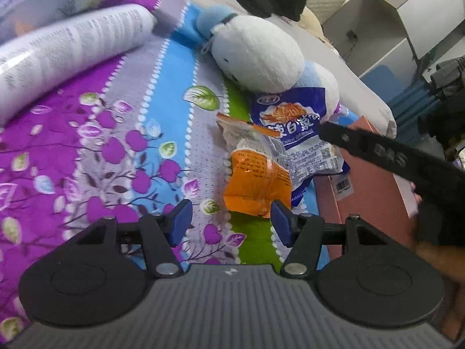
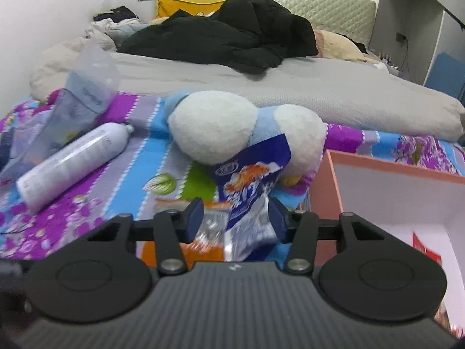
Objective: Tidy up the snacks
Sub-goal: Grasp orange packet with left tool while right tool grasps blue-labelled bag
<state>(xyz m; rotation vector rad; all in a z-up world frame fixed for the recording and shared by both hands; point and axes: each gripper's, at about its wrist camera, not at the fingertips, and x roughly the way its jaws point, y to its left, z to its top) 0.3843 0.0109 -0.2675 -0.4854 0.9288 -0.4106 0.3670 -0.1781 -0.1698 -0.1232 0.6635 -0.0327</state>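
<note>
A: Starting nearest, what does the left hand-held gripper (image 1: 231, 222) show?
B: Its blue pads stand apart over the flowered bedspread (image 1: 96, 157), nothing between them. The orange snack packet (image 1: 255, 186) lies just beyond, at about one o'clock, near the right pad; whether they touch I cannot tell.

A: And the right hand-held gripper (image 2: 235, 222)?
B: Its jaws are apart too. The blue snack packet (image 2: 252, 186) runs up between the pads, but neither presses on it.

A: Where do the packets sit?
B: On the bed, the blue one partly under the orange one and leaning on the white-and-blue plush toy (image 2: 215, 133) at twelve o'clock. The pink box (image 2: 392, 180) stands open at three o'clock.

A: Farther off?
B: A white bottle (image 2: 72, 163) lies at ten o'clock, a clear pouch (image 2: 84, 99) behind it, and black clothing (image 2: 232, 43) piled by the headboard.
</note>
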